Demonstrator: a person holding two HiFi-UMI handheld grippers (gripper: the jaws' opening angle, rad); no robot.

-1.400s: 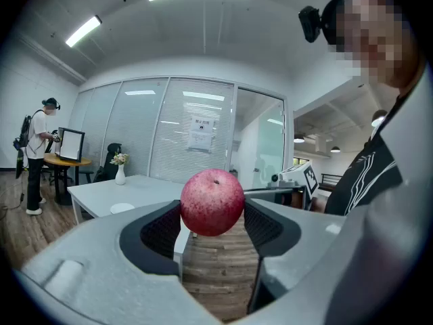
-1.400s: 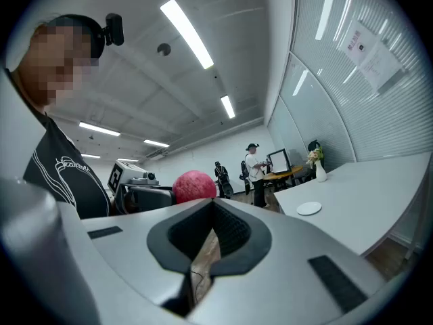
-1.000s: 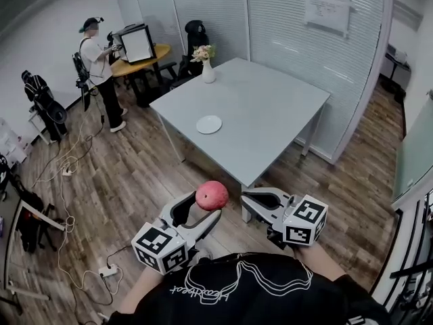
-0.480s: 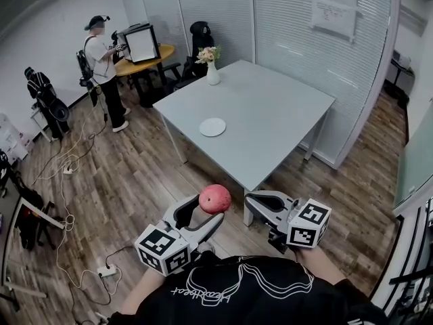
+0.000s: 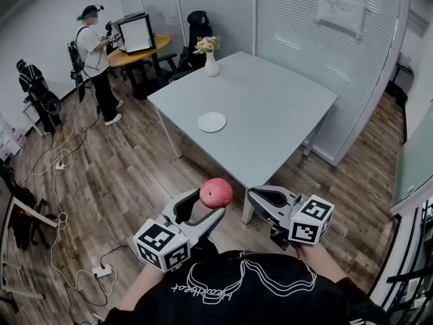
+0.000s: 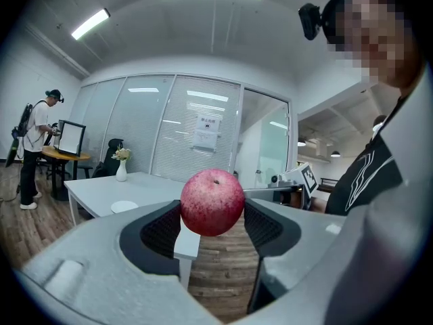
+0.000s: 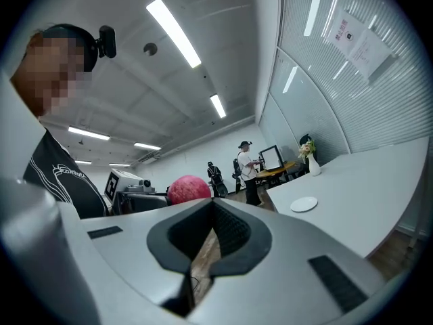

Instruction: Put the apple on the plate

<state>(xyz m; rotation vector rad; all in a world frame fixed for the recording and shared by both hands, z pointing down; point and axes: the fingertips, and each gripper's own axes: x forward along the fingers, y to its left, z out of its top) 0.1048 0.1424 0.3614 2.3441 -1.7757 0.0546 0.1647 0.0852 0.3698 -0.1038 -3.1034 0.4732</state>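
A red apple (image 5: 215,193) is held off the floor between the pads of my left gripper (image 5: 205,206), which is shut on it; the left gripper view shows the apple (image 6: 212,202) pressed on both sides. My right gripper (image 5: 253,195) hovers beside it to the right, its jaws shut with nothing between them (image 7: 213,212). The small white plate (image 5: 212,121) lies near the left edge of the grey table (image 5: 277,114), well ahead of both grippers. From the right gripper view I see the apple (image 7: 189,189) to the left and the plate (image 7: 304,204) to the right.
A white vase with flowers (image 5: 211,63) stands at the table's far corner. A person (image 5: 91,46) stands at a round desk with a monitor at the back left. Cables and a power strip (image 5: 101,271) lie on the wooden floor. A glass wall runs behind the table.
Both grippers have shifted a little forward toward the table and slightly down. The apple stays held in the left one.
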